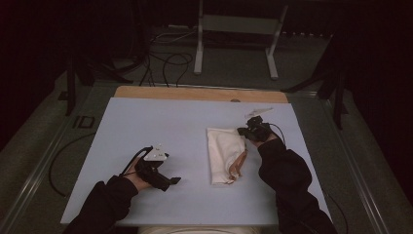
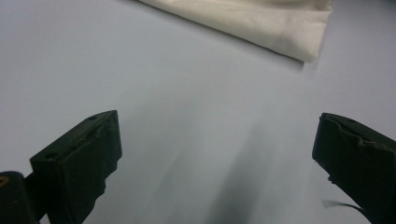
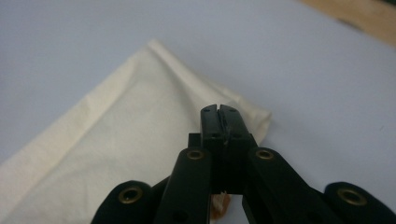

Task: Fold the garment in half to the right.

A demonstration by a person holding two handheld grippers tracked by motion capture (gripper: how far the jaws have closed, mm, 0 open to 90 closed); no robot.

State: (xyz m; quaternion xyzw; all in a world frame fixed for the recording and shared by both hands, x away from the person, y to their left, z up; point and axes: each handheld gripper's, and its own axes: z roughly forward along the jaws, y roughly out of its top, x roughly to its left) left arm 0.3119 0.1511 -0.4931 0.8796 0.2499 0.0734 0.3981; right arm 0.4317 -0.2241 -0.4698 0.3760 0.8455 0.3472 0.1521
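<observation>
The cream cloth bag point(image 1: 225, 153) lies folded flat on the pale blue table mat point(image 1: 160, 126), right of the mat's middle, with an orange-brown strap point(image 1: 238, 163) showing along its right edge; the right gripper point(image 1: 249, 130) sits at the bag's far right corner, its jaws pressed fully together; in the right gripper view the closed tips point(image 3: 219, 114) stand over that corner of the bag point(image 3: 116, 154), though whether any fabric is pinched between them cannot be told; a scrap of the orange strap point(image 3: 218, 205) shows below the jaws. The left gripper point(image 1: 170, 181) rests low over the mat, well to the left of the bag and nearer the person; its jaws stand wide apart with nothing between them; in the left gripper view the two black pads point(image 2: 77, 165) frame bare mat, and the bag's near edge point(image 2: 261, 23) lies beyond them, apart from both. A grey three-cornered plate point(image 1: 156, 153) tops the left gripper; dark sleeves point(image 1: 285, 170) cover both forearms.
</observation>
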